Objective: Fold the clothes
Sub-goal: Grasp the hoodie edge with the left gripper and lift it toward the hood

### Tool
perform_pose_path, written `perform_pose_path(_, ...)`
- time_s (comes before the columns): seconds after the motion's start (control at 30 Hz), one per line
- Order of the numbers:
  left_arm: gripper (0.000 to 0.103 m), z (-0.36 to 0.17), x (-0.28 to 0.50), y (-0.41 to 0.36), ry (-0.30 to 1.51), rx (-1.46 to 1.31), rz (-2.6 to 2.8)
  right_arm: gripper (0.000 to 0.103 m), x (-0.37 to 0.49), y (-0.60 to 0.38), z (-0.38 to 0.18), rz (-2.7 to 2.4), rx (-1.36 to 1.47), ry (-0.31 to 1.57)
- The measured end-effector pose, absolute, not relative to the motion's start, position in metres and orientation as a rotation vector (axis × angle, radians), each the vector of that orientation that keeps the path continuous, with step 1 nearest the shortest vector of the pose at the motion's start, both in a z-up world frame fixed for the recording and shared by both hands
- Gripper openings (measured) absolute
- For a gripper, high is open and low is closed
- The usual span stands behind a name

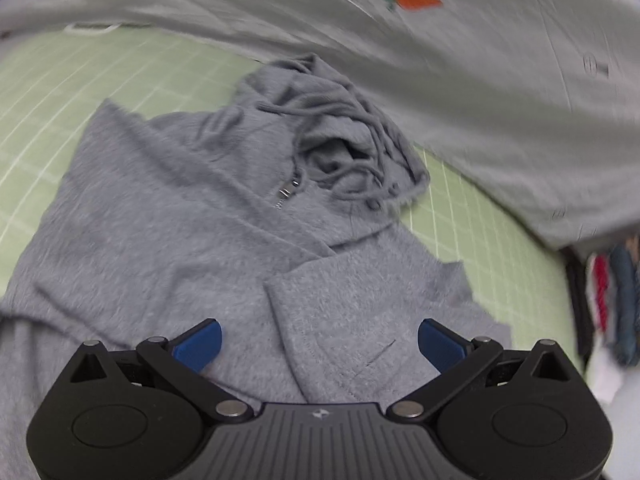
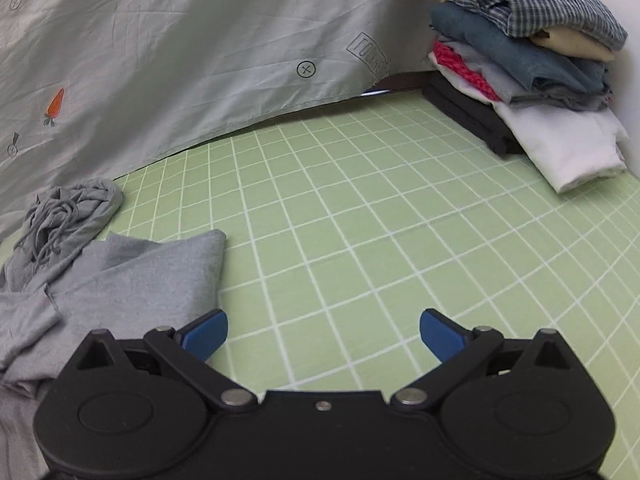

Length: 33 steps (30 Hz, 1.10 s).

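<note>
Mid-fold on the grey fleece zip hoodie (image 1: 168, 220); both grippers released, nothing held.

Left wrist view: the hoodie fills centre and lower left on the pale green gridded mat (image 1: 80, 80), its hood and drawstrings (image 1: 340, 148) bunched at upper centre, one panel already turned over at lower centre. Left gripper (image 1: 320, 344) hovers over that panel, blue pads spread wide, empty. Right wrist view: right gripper (image 2: 324, 334) spread wide over bare mat, hoodie edge at lower left; stack of folded clothes (image 2: 528, 68) in the upper right. Judgement: sides partly folded, hood untidy. Next move calls for flattening the hood, then pinching an edge for the following fold.
</note>
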<state>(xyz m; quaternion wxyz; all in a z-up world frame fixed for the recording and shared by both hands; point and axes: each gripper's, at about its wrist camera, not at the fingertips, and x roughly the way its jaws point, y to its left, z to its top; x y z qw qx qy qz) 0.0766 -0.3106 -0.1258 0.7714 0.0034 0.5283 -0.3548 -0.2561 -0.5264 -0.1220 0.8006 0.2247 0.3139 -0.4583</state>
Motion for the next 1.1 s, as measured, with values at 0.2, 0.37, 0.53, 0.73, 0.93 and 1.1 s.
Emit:
perform_pose_path(0.2, 0.076, -0.135, 0.075, -0.33, 1.15, 0.051, -0.801, 0.103, -0.244, -0.53, -0.133, -0.915, 0.476, 0.714)
perform_pose_path(0.37, 0.045, -0.136, 0.067, -0.337, 1.104, 0.138, -0.784, 0.103, -0.233, -0.528, -0.138, -0.876, 0.463, 0.743)
perform_pose_path(0.53, 0.012, -0.13, 0.072, -0.32, 1.074, 0.067, -0.775, 0.103, -0.228, -0.519, -0.138, -0.862, 0.418, 0.763)
perform_pose_path(0.73, 0.008, -0.112, 0.073, -0.299, 1.015, -0.039, -0.825, 0.103, -0.226, -0.498, -0.131, -0.852, 0.381, 0.776)
perform_pose_path(0.93, 0.008, -0.086, 0.074, -0.275, 0.963, -0.092, -0.856, 0.103, -0.22, -0.467, -0.127, -0.848, 0.355, 0.786)
perform_pose_path(1.1, 0.008, -0.061, 0.087, -0.24, 0.894, -0.117, -0.872, 0.103, -0.205, -0.438, -0.122, -0.838, 0.349, 0.774)
